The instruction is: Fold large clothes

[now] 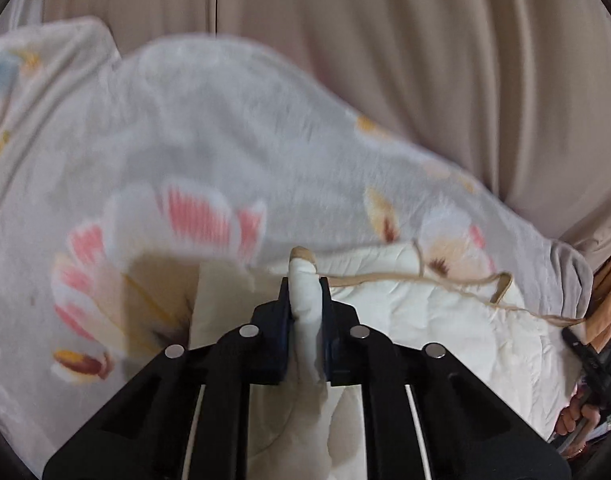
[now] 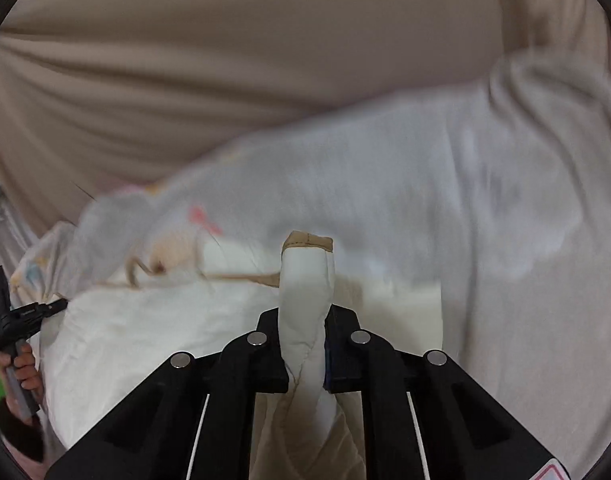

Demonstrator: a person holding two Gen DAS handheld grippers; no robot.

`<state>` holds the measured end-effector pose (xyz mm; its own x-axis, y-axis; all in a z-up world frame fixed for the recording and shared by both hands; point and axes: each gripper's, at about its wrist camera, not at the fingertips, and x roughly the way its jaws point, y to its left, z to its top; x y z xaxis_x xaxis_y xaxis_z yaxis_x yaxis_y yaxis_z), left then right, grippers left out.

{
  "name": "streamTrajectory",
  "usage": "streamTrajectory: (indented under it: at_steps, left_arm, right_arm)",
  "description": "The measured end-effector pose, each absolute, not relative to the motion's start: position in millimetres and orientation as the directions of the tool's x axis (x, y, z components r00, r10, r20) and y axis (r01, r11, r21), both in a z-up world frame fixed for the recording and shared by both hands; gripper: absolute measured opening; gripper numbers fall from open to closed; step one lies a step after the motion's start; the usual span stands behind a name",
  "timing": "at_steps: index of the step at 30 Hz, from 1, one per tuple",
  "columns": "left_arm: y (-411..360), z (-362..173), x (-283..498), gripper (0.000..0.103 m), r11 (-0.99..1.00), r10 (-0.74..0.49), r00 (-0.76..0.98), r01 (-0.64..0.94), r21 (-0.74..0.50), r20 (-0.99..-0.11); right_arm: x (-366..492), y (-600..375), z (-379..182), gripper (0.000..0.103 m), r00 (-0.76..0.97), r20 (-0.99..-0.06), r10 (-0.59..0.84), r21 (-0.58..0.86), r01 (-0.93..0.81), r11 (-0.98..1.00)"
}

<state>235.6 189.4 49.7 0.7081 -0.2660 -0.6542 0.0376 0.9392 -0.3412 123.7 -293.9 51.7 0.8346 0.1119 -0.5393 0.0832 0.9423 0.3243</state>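
Now the left hand-held gripper point(image 1: 305, 280) is pinching a tan-edged corner of the white quilt point(image 1: 445, 320). Likewise, the right hand-held gripper point(image 2: 305, 312) squeezes another corner. Beyond them, the quilt's flowered side point(image 1: 185, 152) lies spread toward the far beige curtain point(image 1: 425, 40), blurry in both views.
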Motion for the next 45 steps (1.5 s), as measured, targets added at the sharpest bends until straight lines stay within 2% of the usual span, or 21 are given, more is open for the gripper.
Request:
streamTrajectory:
  at_steps: [2, 3, 5, 8, 14, 25, 31, 33, 35, 36, 39, 40, 41, 43, 44, 45]
  left_arm:
    - [191, 58, 230, 0.011, 0.951, -0.221, 0.746, 0.023, -0.308, -0.628]
    - [190, 56, 233, 0.011, 0.960, -0.198, 0.751, 0.018, -0.280, -0.630]
    - [178, 42, 244, 0.011, 0.980, -0.137, 0.729, 0.001, -0.198, -0.671]
    - [171, 8, 260, 0.013, 0.991, -0.065, 0.680, -0.039, -0.125, -0.730]
    - [157, -11, 271, 0.015, 0.997, 0.048, 0.678, -0.077, -0.005, -0.733]
    - [147, -17, 273, 0.015, 0.993, 0.117, 0.678, -0.087, 0.079, -0.726]
    - [147, -16, 273, 0.015, 0.993, 0.118, 0.677, -0.089, 0.078, -0.727]
    - [149, -14, 272, 0.017, 0.994, 0.105, 0.681, -0.090, 0.060, -0.725]
    - [160, -6, 268, 0.022, 0.995, 0.068, 0.697, -0.100, -0.002, -0.713]
    - [167, 4, 262, 0.026, 0.993, 0.051, 0.718, -0.112, -0.042, -0.694]
    - [172, 50, 226, 0.025, 0.989, 0.047, 0.811, -0.121, -0.089, -0.583]
    - [165, 67, 213, 0.025, 0.992, 0.028, 0.835, -0.093, -0.089, -0.549]
    - [155, 81, 201, 0.027, 0.994, -0.009, 0.853, -0.047, -0.095, -0.521]
    - [125, 99, 180, 0.037, 0.994, -0.099, 0.867, 0.061, -0.094, -0.488]
    - [106, 101, 172, 0.046, 0.990, -0.143, 0.865, 0.120, -0.079, -0.482]
    - [82, 95, 167, 0.050, 0.983, -0.178, 0.849, 0.181, -0.043, -0.498]
  right_arm:
    - [111, -290, 71, 0.009, 0.887, -0.452, 0.099, 0.330, 0.063, 0.942]
    - [115, -287, 74, 0.009, 0.889, -0.454, 0.059, 0.301, 0.091, 0.949]
    - [137, -282, 59, 0.009, 0.845, -0.535, -0.008, 0.219, 0.148, 0.965]
    - [173, -271, 2, 0.011, 0.713, -0.692, -0.113, 0.057, 0.209, 0.976]
    - [182, -248, -11, 0.014, 0.665, -0.710, -0.232, -0.098, 0.233, 0.968]
    - [183, -249, -12, 0.016, 0.665, -0.706, -0.244, -0.111, 0.236, 0.965]
    - [184, -248, -12, 0.018, 0.666, -0.708, -0.236, -0.098, 0.239, 0.966]
    - [183, -251, -10, 0.026, 0.669, -0.707, -0.230, -0.080, 0.248, 0.965]
    - [178, -263, -2, 0.028, 0.689, -0.698, -0.194, -0.009, 0.263, 0.965]
    - [169, -271, 7, 0.028, 0.718, -0.672, -0.182, 0.045, 0.284, 0.958]
    - [135, -276, 46, 0.029, 0.811, -0.571, -0.129, 0.168, 0.269, 0.948]
    - [128, -265, 59, 0.027, 0.831, -0.548, -0.095, 0.164, 0.218, 0.962]
    - [125, -250, 67, 0.021, 0.839, -0.541, -0.061, 0.147, 0.165, 0.975]
    - [124, -211, 75, 0.019, 0.838, -0.545, 0.031, 0.111, 0.036, 0.993]
    - [125, -185, 74, 0.018, 0.826, -0.556, 0.093, 0.092, -0.051, 0.994]
    - [128, -164, 69, 0.015, 0.807, -0.573, 0.140, 0.075, -0.118, 0.990]
